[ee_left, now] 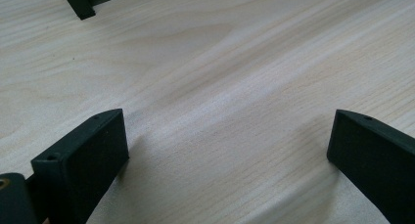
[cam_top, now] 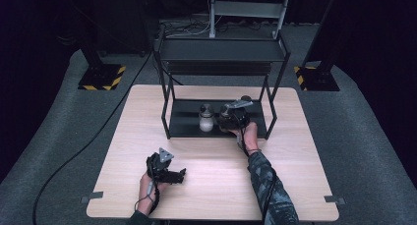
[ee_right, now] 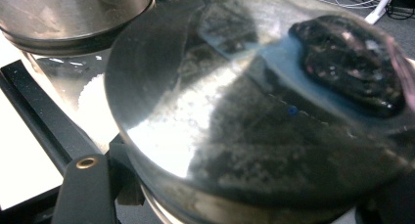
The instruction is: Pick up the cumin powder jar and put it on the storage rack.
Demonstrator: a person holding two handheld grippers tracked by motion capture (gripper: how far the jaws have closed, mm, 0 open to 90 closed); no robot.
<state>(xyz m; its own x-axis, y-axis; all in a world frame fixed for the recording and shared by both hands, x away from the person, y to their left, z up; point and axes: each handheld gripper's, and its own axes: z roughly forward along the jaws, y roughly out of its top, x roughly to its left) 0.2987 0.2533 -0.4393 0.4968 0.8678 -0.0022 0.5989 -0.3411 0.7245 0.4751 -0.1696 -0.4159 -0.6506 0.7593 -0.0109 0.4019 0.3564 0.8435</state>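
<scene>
I see a dark grey patterned sleeve [cam_top: 269,185] on my right arm. Each black two-jaw gripper, left [cam_top: 181,176] and right [cam_top: 227,118], carries a grey three-cornered plate and a thin black cable.

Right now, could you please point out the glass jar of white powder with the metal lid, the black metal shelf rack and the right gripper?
glass jar of white powder [cam_top: 206,123], high view, glass body.
black metal shelf rack [cam_top: 221,49], high view, top shelf.
right gripper [cam_top: 231,118], high view, at its jaws.

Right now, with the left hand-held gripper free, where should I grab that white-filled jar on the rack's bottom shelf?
Grip the white-filled jar across its glass body, under the metal lid, coming level from the shelf's open front. It stands upright, and the rack's top tier overhangs, so a top approach looks cramped.
</scene>
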